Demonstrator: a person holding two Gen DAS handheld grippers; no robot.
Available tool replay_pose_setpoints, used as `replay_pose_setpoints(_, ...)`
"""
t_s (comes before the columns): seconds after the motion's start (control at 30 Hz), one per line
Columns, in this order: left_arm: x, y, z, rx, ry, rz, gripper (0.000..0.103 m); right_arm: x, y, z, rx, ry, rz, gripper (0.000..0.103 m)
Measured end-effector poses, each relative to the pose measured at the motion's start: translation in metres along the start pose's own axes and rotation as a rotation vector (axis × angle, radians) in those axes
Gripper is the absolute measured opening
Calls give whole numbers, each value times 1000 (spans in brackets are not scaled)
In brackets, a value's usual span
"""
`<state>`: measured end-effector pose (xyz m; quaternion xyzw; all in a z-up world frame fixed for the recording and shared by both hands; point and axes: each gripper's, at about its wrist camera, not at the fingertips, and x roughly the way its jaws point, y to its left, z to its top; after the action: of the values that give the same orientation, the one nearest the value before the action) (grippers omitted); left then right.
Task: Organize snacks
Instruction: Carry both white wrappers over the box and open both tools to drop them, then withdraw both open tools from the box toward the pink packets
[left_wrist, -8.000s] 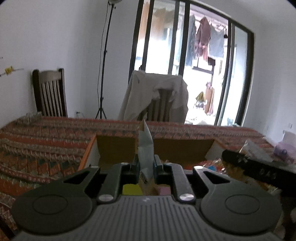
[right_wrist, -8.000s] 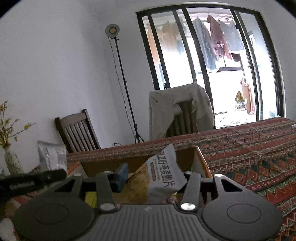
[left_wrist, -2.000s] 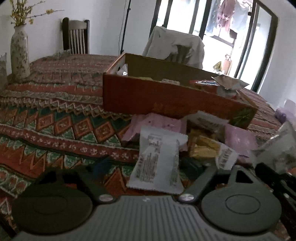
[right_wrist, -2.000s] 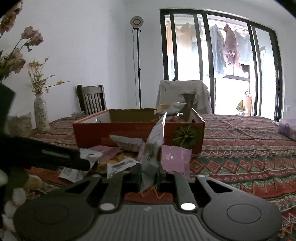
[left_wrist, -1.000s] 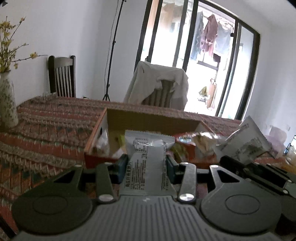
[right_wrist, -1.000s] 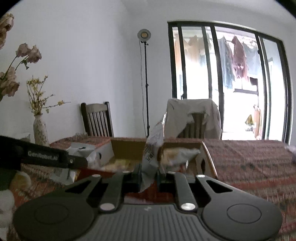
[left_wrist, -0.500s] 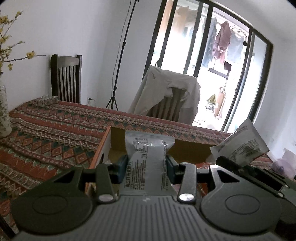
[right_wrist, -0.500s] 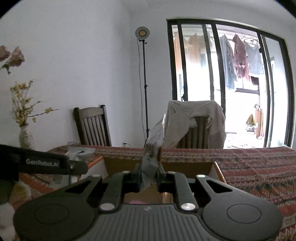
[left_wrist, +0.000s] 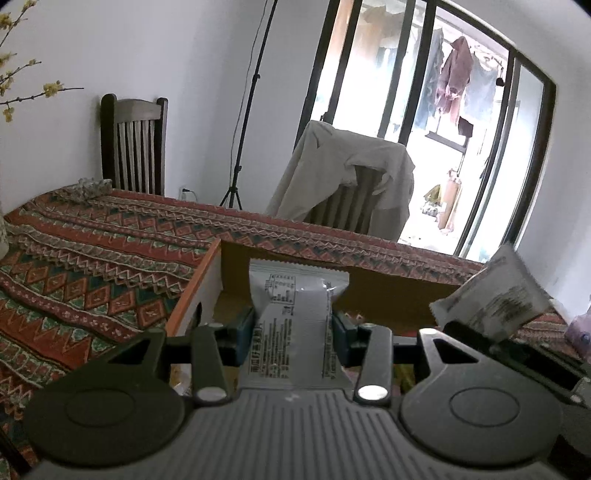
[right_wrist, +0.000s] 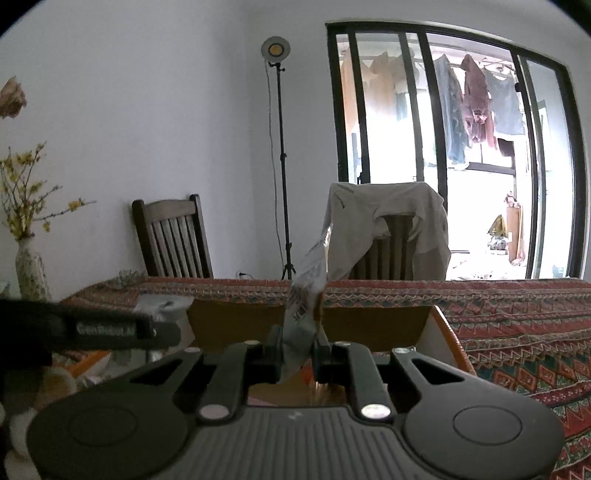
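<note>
My left gripper (left_wrist: 293, 328) is shut on a white snack packet (left_wrist: 295, 314) printed with black text, held flat above the left end of an open cardboard box (left_wrist: 384, 291) with orange rims. My right gripper (right_wrist: 298, 345) is shut on a second white snack packet (right_wrist: 306, 295), held edge-on and upright above the same box (right_wrist: 236, 321). That second packet (left_wrist: 495, 299) and the right gripper show at the right of the left wrist view. The left gripper's arm (right_wrist: 103, 328) crosses the left of the right wrist view. The box's inside is mostly hidden by the grippers.
The box stands on a table with a red patterned cloth (left_wrist: 92, 266). A wooden chair (left_wrist: 133, 147) and a chair draped with a beige jacket (left_wrist: 351, 177) stand behind it. A light stand (right_wrist: 280, 166) is by the wall. A vase of yellow flowers (right_wrist: 29, 273) is at the left.
Both grippers have moved forward and a little lower over the open box, each still holding its packet. The box's far wall now looks closer in both views.
</note>
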<state>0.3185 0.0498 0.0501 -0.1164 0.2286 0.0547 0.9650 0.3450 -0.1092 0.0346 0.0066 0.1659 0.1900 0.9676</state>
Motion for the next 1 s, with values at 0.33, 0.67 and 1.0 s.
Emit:
replay_pose_setpoints(0.33,-9,18,-2,-80,-78,-37,101,0,-1,-6,-7,1,-18,85)
replay_pose_setpoints(0.67,-9,21,-2,-88,-94,3,103,-7,-7,-5,11,0,-37,103)
replay_pose_setpoints(1.0,-15,16,-4,-66,-113,-18,103,-13,-6,-2,8,-4,-48,103)
